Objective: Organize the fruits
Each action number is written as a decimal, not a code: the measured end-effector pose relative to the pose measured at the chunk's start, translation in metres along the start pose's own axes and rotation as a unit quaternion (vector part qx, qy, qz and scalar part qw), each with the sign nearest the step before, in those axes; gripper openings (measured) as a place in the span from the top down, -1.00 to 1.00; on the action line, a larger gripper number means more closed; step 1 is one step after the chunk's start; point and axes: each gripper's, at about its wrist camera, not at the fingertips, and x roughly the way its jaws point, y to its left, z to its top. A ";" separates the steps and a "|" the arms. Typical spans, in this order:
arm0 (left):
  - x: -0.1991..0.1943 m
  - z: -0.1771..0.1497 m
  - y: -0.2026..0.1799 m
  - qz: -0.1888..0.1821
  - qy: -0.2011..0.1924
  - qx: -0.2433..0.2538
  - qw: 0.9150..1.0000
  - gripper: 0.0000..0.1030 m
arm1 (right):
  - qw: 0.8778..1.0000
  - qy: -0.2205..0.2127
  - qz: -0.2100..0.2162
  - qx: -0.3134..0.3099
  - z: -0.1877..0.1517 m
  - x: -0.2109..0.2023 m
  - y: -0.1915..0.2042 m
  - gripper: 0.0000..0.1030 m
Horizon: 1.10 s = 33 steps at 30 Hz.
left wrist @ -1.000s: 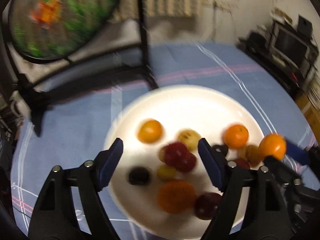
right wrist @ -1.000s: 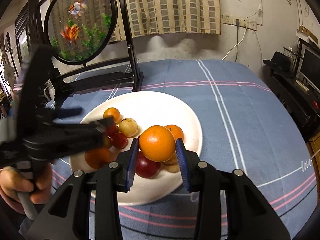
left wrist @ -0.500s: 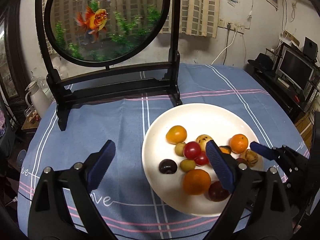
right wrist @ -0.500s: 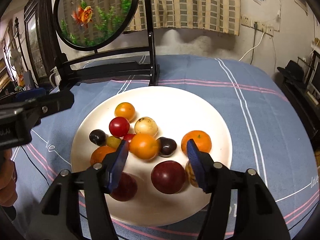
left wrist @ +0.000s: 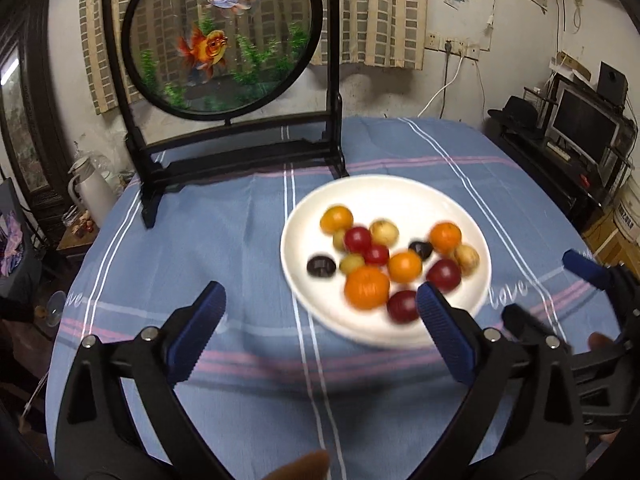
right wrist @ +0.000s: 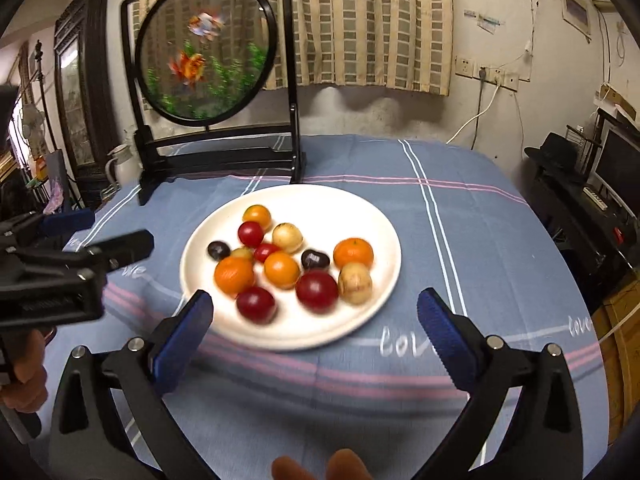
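Observation:
A white plate (left wrist: 384, 188) (right wrist: 304, 196) on the blue striped tablecloth holds several small fruits: oranges (right wrist: 234, 274), red plums (right wrist: 317, 290), dark plums (right wrist: 218, 249) and pale yellow ones (right wrist: 287, 237). My left gripper (left wrist: 318, 300) hangs over the cloth just left of the plate's near rim. Its jaws are opening wide with nothing between them. My right gripper (right wrist: 314, 300) hovers in front of the plate's near edge. Its jaws are also opening, and they hold nothing. All the fruit lies on the plate, apart from both grippers.
A round goldfish screen (left wrist: 218, 40) on a black stand (left wrist: 240, 160) fills the table's far left. Beyond the left edge is a white jug (left wrist: 90, 192). A monitor (left wrist: 584, 128) and a black hat (right wrist: 556, 152) sit on a low unit to the right.
The right gripper let go of the orange it held; that orange now lies on the plate. Both grippers opened wide and drew back from the plate, the left one moving off to the left.

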 end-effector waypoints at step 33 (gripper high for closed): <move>-0.074 -0.147 -0.011 0.015 0.012 -0.012 1.000 -0.96 | 0.999 0.013 0.000 -0.038 -0.129 -0.090 0.013 -0.97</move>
